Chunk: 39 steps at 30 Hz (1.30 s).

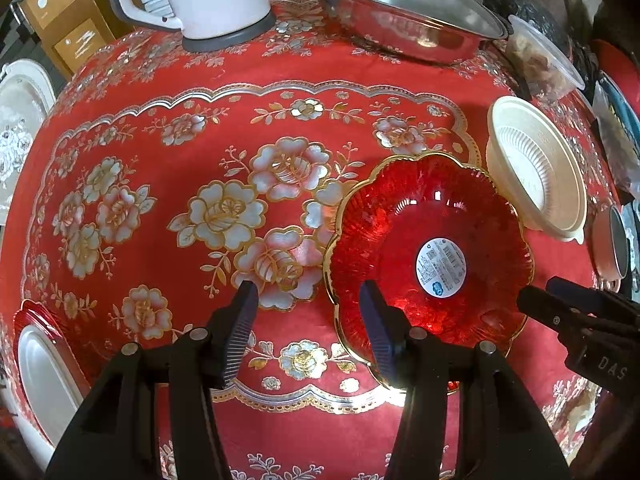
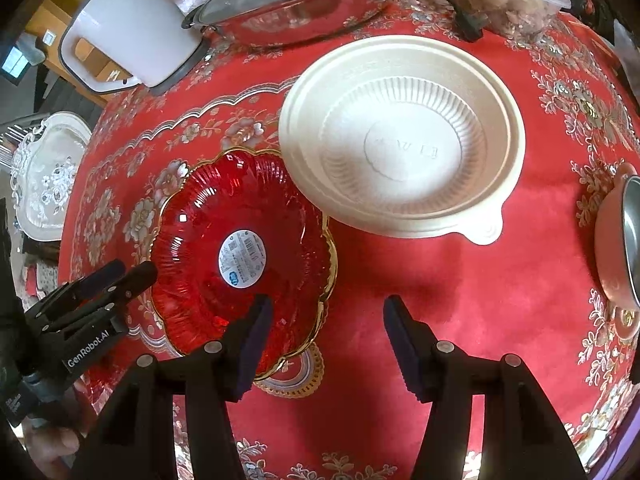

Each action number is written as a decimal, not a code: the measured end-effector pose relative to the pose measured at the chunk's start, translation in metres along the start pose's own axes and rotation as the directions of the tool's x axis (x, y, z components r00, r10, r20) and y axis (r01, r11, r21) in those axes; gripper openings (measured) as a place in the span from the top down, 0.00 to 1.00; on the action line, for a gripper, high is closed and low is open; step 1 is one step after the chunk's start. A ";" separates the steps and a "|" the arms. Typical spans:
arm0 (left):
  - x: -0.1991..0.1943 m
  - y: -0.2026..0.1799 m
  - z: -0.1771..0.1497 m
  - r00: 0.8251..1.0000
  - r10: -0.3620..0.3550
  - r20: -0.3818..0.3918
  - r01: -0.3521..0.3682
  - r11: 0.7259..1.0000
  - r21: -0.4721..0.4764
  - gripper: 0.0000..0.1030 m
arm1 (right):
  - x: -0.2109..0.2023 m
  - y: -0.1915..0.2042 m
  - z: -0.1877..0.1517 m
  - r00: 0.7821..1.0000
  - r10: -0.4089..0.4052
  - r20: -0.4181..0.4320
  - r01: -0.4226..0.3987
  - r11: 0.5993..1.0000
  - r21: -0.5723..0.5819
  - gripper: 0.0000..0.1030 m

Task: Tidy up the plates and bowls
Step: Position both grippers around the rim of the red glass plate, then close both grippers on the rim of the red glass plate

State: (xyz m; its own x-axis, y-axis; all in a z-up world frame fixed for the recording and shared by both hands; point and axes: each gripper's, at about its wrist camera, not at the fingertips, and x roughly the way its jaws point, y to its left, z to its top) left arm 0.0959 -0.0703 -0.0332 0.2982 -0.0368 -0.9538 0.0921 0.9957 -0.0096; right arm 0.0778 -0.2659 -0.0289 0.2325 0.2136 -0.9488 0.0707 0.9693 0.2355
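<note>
Hovering low over the red flowered tablecloth (image 1: 280,208), my left gripper (image 1: 310,308) has its fingers spread wide and holding nothing; its right finger (image 1: 378,328) sits over the near-left rim of the red glass plate (image 1: 432,248), the other over bare cloth. From this left wrist view my right gripper (image 1: 560,304) comes in from the right edge, its tips near the plate's right rim, with "DAS" legible on its body. The plate's round white sticker (image 1: 441,267) is too small to read. Only this view shows a white plate (image 1: 44,376) on a red one at the far left edge.

From the right wrist view, my right gripper (image 2: 326,320) is also spread and empty — left finger (image 2: 256,336) above the plate's near rim, right finger over cloth. The cream plastic bowl (image 2: 400,136) lies just beyond, its rim touching or overlapping the red glass plate (image 2: 240,248); its embossed centre mark is unreadable. My left gripper (image 2: 132,276) shows at the left, marked "GenRobot.AI", a hand (image 2: 52,452) beneath it — whether it is spread I cannot tell from here. Behind stand a white jug (image 2: 128,36) and a lidded steel pan (image 2: 296,0).
</note>
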 end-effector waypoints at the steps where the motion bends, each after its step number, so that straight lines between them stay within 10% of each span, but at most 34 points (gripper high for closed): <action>1: 0.001 0.001 0.000 1.000 -0.002 -0.003 0.002 1.000 -0.004 0.50 | 0.001 -0.001 0.000 1.000 0.000 -0.002 0.000 1.000 0.002 0.42; 24: 0.032 -0.021 0.011 0.997 -0.035 -0.065 0.037 0.999 0.023 0.50 | 0.021 0.004 0.013 1.000 0.013 -0.015 -0.014 0.999 -0.032 0.43; 28: 0.036 -0.027 0.014 0.996 -0.047 -0.072 0.049 0.999 0.021 0.50 | 0.026 0.010 0.015 0.999 0.031 -0.018 -0.032 0.998 -0.060 0.69; 34: 0.038 -0.035 0.016 0.996 -0.053 -0.065 0.055 0.998 0.031 0.51 | 0.027 0.006 0.015 0.999 0.050 -0.004 -0.051 0.998 -0.042 0.80; 39: 0.037 -0.028 0.016 0.997 -0.057 -0.057 0.058 0.998 0.015 0.72 | 0.024 -0.005 0.011 0.995 0.101 -0.008 -0.101 0.995 0.007 0.83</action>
State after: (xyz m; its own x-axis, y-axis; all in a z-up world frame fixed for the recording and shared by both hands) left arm 0.1195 -0.1007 -0.0630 0.2378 -0.0882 -0.9673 0.1231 0.9906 -0.0600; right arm 0.0935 -0.2669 -0.0506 0.2304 0.3112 -0.9220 0.0533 0.9420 0.3313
